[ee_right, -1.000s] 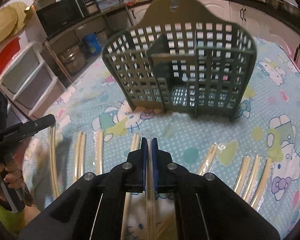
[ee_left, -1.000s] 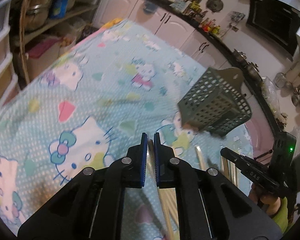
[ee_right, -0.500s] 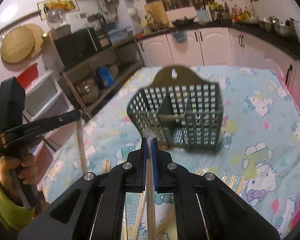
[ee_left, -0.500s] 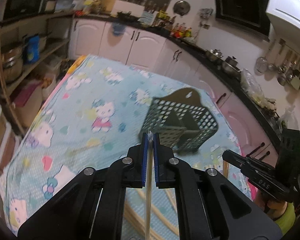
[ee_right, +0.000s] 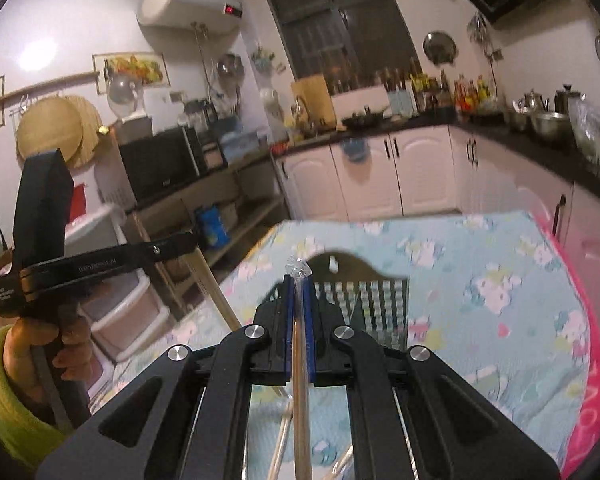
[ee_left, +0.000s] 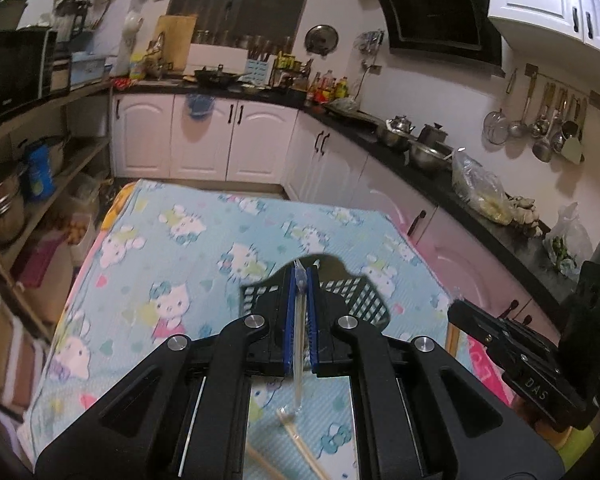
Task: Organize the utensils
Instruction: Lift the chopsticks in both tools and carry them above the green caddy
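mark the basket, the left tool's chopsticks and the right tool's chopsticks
basket (ee_right: 374, 308): right wrist view, front mesh wall.
left tool's chopsticks (ee_left: 299, 344): left wrist view, wrapped shaft between the pads.
right tool's chopsticks (ee_right: 299, 336): right wrist view, wrapped shaft between the pads.

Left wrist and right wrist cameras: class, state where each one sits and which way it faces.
Left wrist: on the left gripper, facing across the table at the basket; right gripper at right.
Right wrist: on the right gripper, facing the basket; left hand shows.
Shared: basket, a wrapped chopstick pair clamped in each.
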The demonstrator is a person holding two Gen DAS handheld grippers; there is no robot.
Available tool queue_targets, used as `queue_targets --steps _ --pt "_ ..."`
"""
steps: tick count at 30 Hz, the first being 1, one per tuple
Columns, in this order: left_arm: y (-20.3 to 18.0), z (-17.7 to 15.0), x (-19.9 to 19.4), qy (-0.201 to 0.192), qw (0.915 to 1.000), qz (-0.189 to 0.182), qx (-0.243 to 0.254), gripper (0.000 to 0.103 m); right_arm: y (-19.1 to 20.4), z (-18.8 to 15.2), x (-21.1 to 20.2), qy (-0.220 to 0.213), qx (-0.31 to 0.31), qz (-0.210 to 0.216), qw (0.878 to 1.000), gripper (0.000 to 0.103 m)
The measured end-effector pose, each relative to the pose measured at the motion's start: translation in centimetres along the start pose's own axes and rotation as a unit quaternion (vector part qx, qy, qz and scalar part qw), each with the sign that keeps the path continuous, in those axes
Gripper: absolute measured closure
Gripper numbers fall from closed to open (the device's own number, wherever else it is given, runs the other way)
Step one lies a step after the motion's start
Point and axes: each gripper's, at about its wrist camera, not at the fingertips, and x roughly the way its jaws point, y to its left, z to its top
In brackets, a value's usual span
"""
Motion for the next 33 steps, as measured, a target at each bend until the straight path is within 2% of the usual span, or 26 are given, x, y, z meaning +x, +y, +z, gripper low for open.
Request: queue_targets --steps 9,18,25,33 --pt "-1.8 4.1 0.8 -0.026 0.9994 -0.003 0.023 0.102 -1.2 5.5 1.1 -0.085 -0.015 -0.004 0.996 0.098" --pt "-1.3 6.9 1.6 -0.043 0.9988 0.005 0.023 0.102 -2.4 8.9 4.1 -0.122 -0.025 -0.024 0.992 0.098" --pt "-0.4 8.1 1.1 -0.066 0.9974 0.017 0.023 0.102 -2.7 9.6 6.1 -0.139 -0.042 -0.044 0.989 0.098" --pt "0.5 7.2 3.1 -0.045 0.9983 0.029 0.024 0.102 -3.4 8.6 8.3 -0.149 -0.047 -0.069 0.985 0.098"
